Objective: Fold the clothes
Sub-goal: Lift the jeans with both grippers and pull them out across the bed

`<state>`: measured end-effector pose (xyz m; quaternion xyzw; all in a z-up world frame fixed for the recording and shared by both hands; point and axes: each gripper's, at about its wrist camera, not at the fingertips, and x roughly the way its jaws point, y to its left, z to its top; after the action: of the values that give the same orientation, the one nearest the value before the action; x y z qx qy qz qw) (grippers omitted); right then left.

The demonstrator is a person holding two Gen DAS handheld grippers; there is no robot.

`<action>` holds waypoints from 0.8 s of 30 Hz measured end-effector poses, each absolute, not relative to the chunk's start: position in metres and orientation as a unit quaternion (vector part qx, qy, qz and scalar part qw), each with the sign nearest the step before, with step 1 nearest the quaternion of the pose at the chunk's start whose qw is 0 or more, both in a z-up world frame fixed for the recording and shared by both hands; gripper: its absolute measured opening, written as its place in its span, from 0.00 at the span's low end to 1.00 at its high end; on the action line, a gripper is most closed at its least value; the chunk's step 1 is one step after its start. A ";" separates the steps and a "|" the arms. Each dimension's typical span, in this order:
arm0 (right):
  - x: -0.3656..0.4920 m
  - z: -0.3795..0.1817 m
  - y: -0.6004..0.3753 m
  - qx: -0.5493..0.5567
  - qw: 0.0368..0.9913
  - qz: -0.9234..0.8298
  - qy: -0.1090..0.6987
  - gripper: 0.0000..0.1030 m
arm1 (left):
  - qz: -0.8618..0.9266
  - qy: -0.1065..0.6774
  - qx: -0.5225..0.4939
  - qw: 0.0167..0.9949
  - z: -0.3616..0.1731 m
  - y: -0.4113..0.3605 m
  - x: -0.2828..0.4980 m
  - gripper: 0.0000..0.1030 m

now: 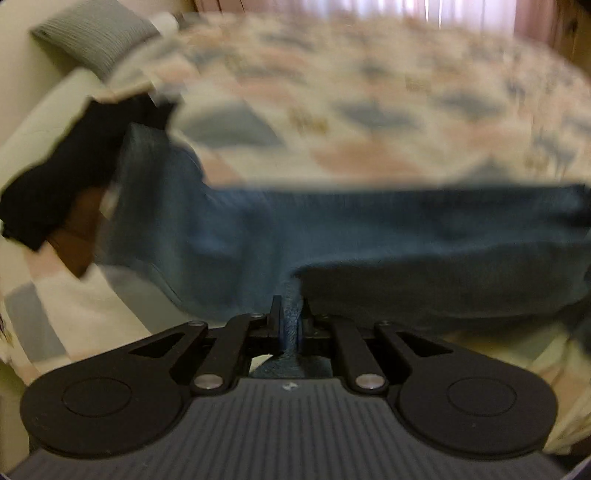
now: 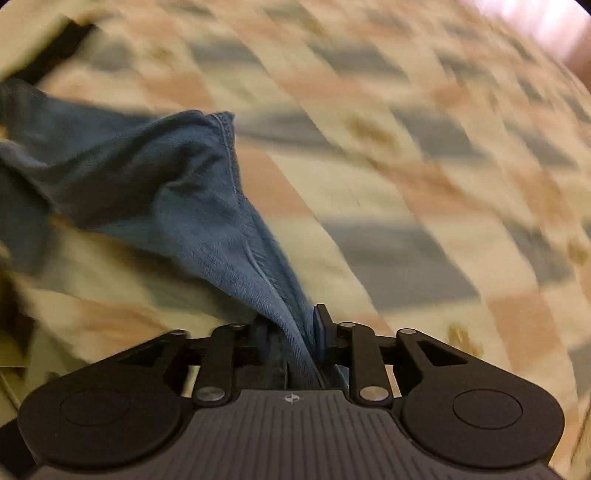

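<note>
No readable text, label, brand or number shows anywhere in either blurred view.

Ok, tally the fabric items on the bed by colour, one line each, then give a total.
Blue: 1, the blue garment pinched by the left gripper and caught in the right gripper.
Black: 1, the black garment at the bed's left edge.
Grey: 1, the grey pillow.
Patchwork pink, blue and cream: 1, the bedspread.
Total: 4

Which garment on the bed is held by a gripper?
The blue garment, pinched in the left gripper; the black garment lies untouched beside it.
</note>
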<state>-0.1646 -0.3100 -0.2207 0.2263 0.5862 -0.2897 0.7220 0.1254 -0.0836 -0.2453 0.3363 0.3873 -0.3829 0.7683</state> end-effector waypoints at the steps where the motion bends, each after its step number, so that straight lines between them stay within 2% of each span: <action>1: -0.174 -0.225 -0.307 0.229 0.719 -0.302 0.583 0.32 | -0.374 0.391 0.342 0.768 -0.251 -0.082 0.121 0.06; 3: -0.194 -0.213 -0.294 0.226 0.736 -0.319 0.553 0.54 | -0.369 0.396 0.340 0.769 -0.253 -0.072 0.114 0.13; 4: -0.201 -0.205 -0.286 0.214 0.748 -0.326 0.538 0.60 | -0.371 0.398 0.334 0.770 -0.249 -0.064 0.113 0.14; 5: -0.209 -0.196 -0.276 0.196 0.760 -0.334 0.522 0.71 | -0.372 0.400 0.329 0.771 -0.247 -0.058 0.112 0.19; 6: -0.224 -0.188 -0.266 0.179 0.767 -0.343 0.512 0.79 | -0.368 0.403 0.332 0.770 -0.247 -0.054 0.114 0.30; 7: -0.236 -0.186 -0.257 0.181 0.767 -0.348 0.508 0.82 | -0.364 0.407 0.335 0.768 -0.248 -0.051 0.115 0.34; 12: -0.292 -0.204 -0.230 0.285 0.720 -0.393 0.496 0.84 | -0.355 0.434 0.356 0.748 -0.261 -0.030 0.104 0.51; 15: -0.310 -0.234 -0.215 0.332 0.684 -0.412 0.501 0.87 | -0.343 0.453 0.366 0.737 -0.280 -0.032 0.110 0.50; 18: -0.311 -0.261 -0.205 0.361 0.665 -0.429 0.494 0.83 | -0.332 0.464 0.393 0.721 -0.296 -0.027 0.113 0.45; 20: -0.297 -0.273 -0.205 0.340 0.674 -0.433 0.493 0.80 | -0.334 0.470 0.410 0.707 -0.301 -0.020 0.115 0.45; 21: -0.289 -0.278 -0.205 0.329 0.678 -0.435 0.493 0.71 | -0.338 0.476 0.412 0.700 -0.300 -0.016 0.116 0.49; 24: -0.277 -0.287 -0.198 0.328 0.672 -0.425 0.511 0.70 | -0.343 0.482 0.416 0.691 -0.292 -0.003 0.116 0.56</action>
<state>-0.2774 -0.1985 -0.2871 0.3276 0.5106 -0.4253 0.6716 0.1156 -0.0030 -0.2922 0.4165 0.4815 -0.3428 0.6908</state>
